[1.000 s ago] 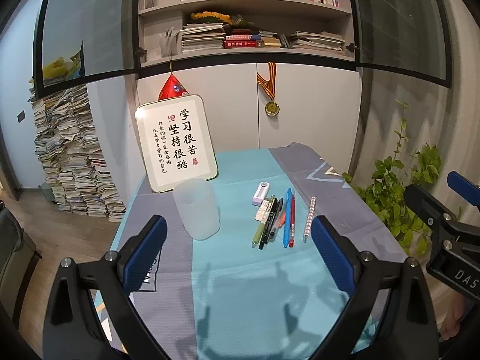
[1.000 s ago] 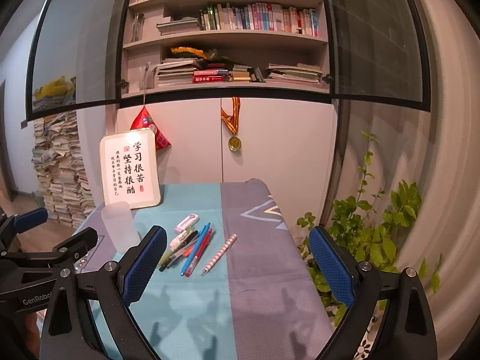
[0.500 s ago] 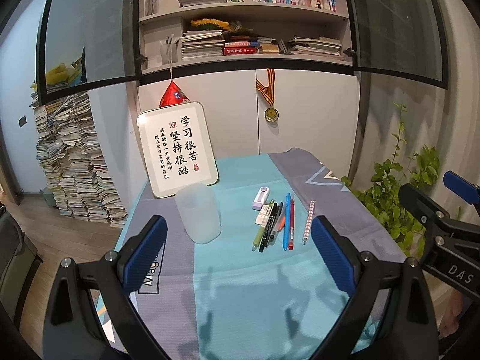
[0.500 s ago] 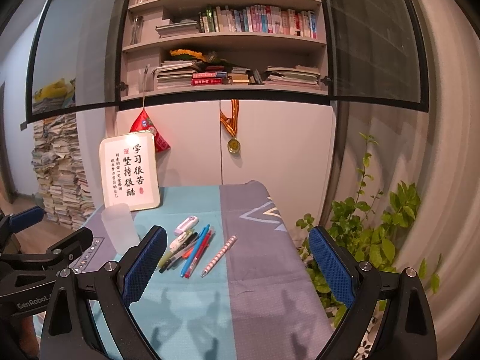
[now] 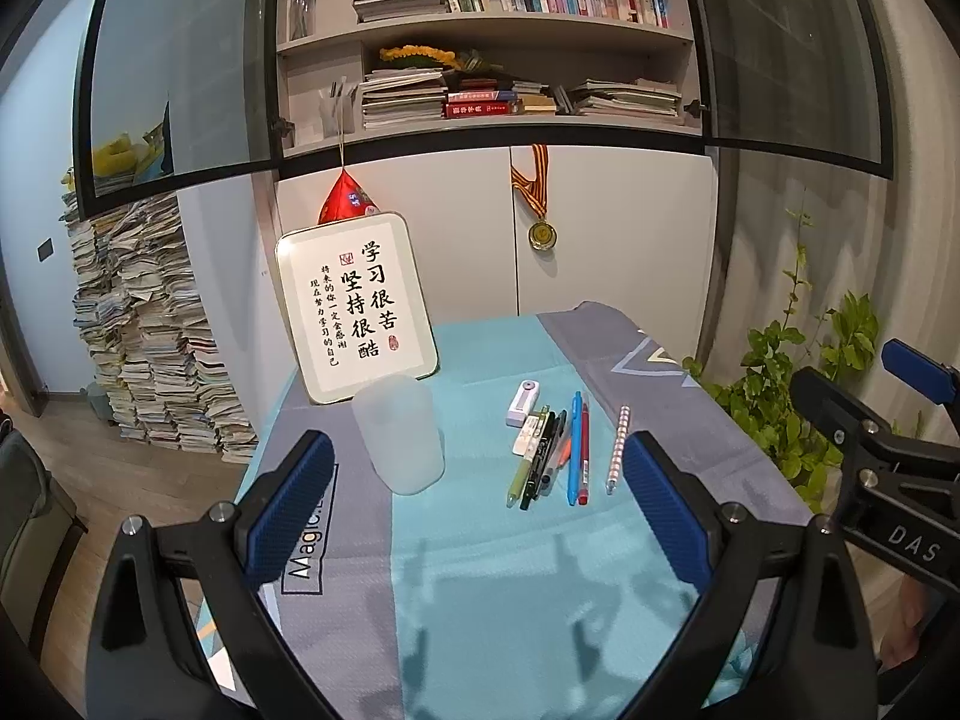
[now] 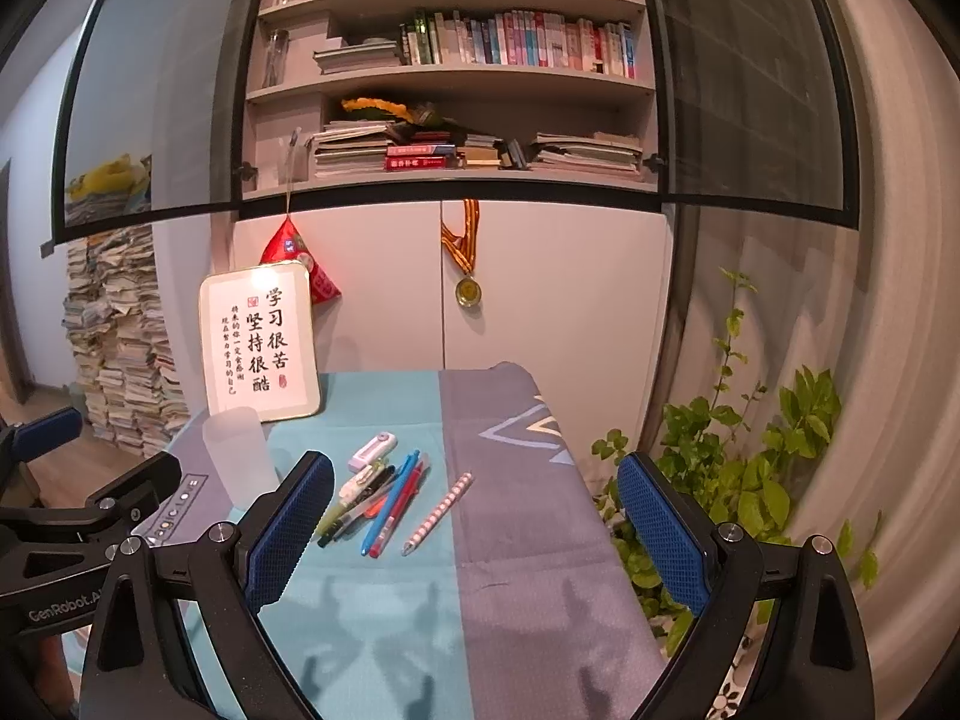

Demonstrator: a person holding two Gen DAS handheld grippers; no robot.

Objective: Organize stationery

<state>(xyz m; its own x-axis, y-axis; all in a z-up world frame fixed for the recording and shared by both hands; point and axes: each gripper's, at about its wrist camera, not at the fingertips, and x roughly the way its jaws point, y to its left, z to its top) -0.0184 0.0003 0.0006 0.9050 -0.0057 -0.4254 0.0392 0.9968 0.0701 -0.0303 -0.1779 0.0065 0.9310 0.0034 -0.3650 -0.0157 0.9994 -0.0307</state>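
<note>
One frosted cup (image 5: 399,441), two erasers (image 5: 523,402), about six pens (image 5: 576,447).

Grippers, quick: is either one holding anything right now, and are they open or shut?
Left gripper: open, fingers wide apart, holding nothing.
Right gripper: open, fingers wide apart, holding nothing.
</note>
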